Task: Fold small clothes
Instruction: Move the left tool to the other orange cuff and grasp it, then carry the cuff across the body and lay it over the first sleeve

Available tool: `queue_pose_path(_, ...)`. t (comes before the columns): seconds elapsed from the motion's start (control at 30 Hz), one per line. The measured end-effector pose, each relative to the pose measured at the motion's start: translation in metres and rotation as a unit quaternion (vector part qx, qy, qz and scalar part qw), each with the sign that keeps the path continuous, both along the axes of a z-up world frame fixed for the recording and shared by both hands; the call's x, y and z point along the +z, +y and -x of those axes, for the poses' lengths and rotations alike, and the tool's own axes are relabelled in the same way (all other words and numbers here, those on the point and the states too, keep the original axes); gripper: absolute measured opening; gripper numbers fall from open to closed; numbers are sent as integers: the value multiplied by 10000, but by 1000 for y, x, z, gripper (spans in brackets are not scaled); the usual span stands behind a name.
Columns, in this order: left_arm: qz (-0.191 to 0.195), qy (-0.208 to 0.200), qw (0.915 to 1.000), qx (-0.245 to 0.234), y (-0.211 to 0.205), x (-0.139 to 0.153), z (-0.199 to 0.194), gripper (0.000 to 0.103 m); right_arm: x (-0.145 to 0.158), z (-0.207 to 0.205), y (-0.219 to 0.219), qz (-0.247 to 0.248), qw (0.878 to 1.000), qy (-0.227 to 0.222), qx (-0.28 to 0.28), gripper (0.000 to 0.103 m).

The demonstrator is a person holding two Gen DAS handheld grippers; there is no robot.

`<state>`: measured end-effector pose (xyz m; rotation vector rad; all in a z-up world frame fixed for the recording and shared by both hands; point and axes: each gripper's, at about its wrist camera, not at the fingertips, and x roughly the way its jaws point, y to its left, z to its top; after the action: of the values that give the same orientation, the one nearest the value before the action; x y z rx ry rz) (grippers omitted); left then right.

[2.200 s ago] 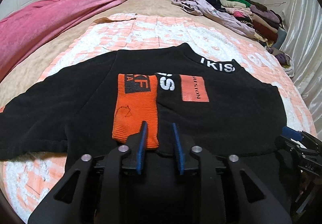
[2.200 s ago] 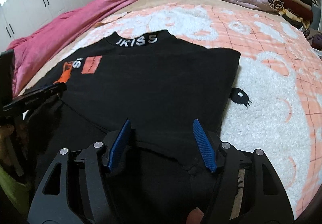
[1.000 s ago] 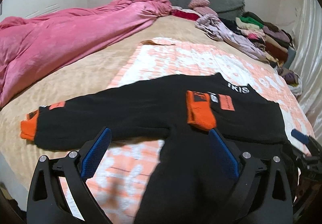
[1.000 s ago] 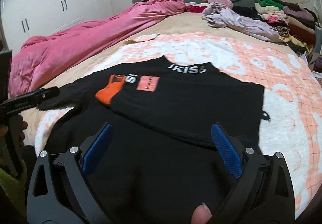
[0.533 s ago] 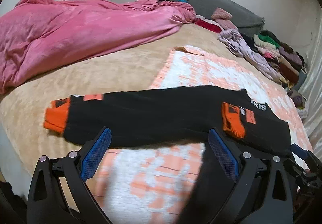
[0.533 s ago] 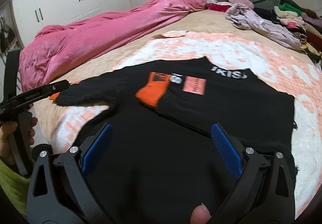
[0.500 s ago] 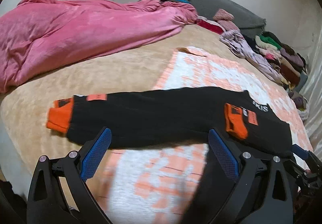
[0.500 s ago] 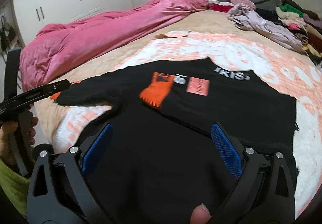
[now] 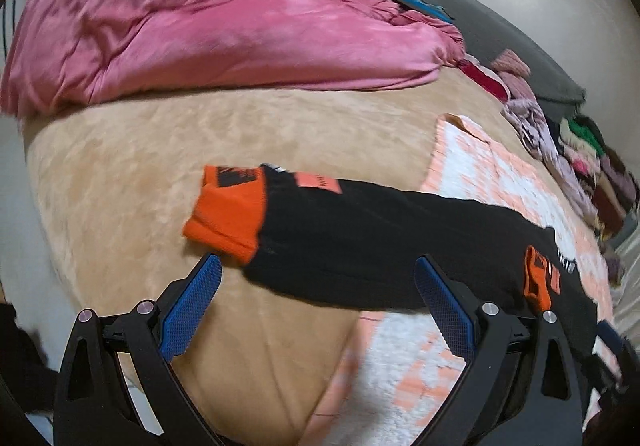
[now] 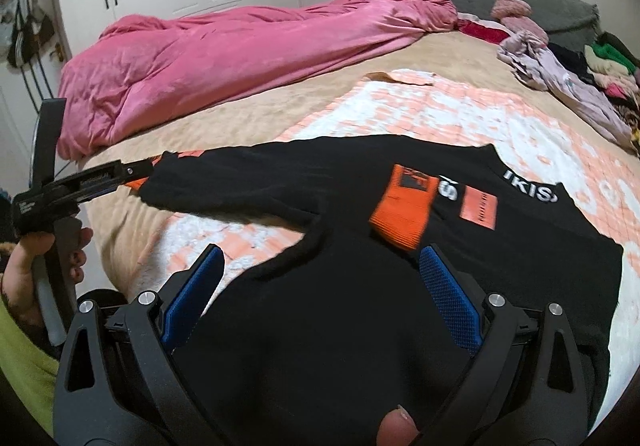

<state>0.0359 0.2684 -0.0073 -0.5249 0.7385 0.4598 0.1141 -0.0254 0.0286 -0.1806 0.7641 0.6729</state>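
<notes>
A black sweater [image 10: 400, 326] with orange cuffs lies flat on the bed. Its right sleeve is folded across the chest, with the orange cuff [image 10: 404, 211] on top. Its left sleeve [image 9: 380, 242] stretches out straight, ending in an orange cuff [image 9: 228, 213]. My left gripper [image 9: 316, 298] is open and empty, just short of that cuff and sleeve end; it also shows in the right wrist view [image 10: 108, 177] at the sleeve end. My right gripper [image 10: 320, 286] is open and empty, above the sweater's lower body.
A pink duvet [image 10: 240, 49] is heaped along the bed's left side. An orange-and-white blanket [image 10: 460, 113] lies under the sweater on the tan bedspread [image 9: 160, 149]. Piled clothes [image 10: 580, 73] sit at the far right. The bed's edge [image 9: 44, 213] is close on the left.
My left gripper has opened, left the folded right sleeve and swung left to the outstretched sleeve's orange cuff. My right gripper has opened wide and drawn back over the sweater's body.
</notes>
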Motion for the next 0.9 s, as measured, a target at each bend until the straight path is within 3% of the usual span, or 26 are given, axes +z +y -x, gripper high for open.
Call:
queue_pose_path(0.33, 406, -24, 9970, 665, 38, -22, 9, 97, -13, -2, 17, 40, 9998, 150, 80, 92)
queue_pose_path(0.5, 863, -257, 9923, 855, 53, -40, 5, 92, -23, -8, 15, 21, 9996, 267, -27, 92)
queue_pose_path(0.53, 945, -301, 9911, 890, 55, -43, 4, 79, -25, -10, 14, 26, 9996, 289, -54, 92)
queue_pose_path(0.6, 864, -272, 9909, 995, 56, -45, 1, 67, -29, -12, 14, 14, 9994, 336, -91, 92)
queue_pose_path(0.63, 830, -322, 9910, 998, 57, -45, 0, 54, -31, -13, 14, -4, 9993, 366, -111, 92)
queue_pose_path(0.67, 837, -371, 9907, 1004, 58, -45, -1, 30, -32, -14, 14, -22, 9992, 391, -128, 92)
queue_pose_path(0.73, 1053, -593, 9885, 907, 60, -47, 0, 10, -35, -15, 13, -81, 9988, 451, -146, 92)
queue_pose_path(0.9, 819, -851, 9905, 710, 48, -26, 0, 6, -42, -13, -3, -239, 9973, 616, -333, 92)
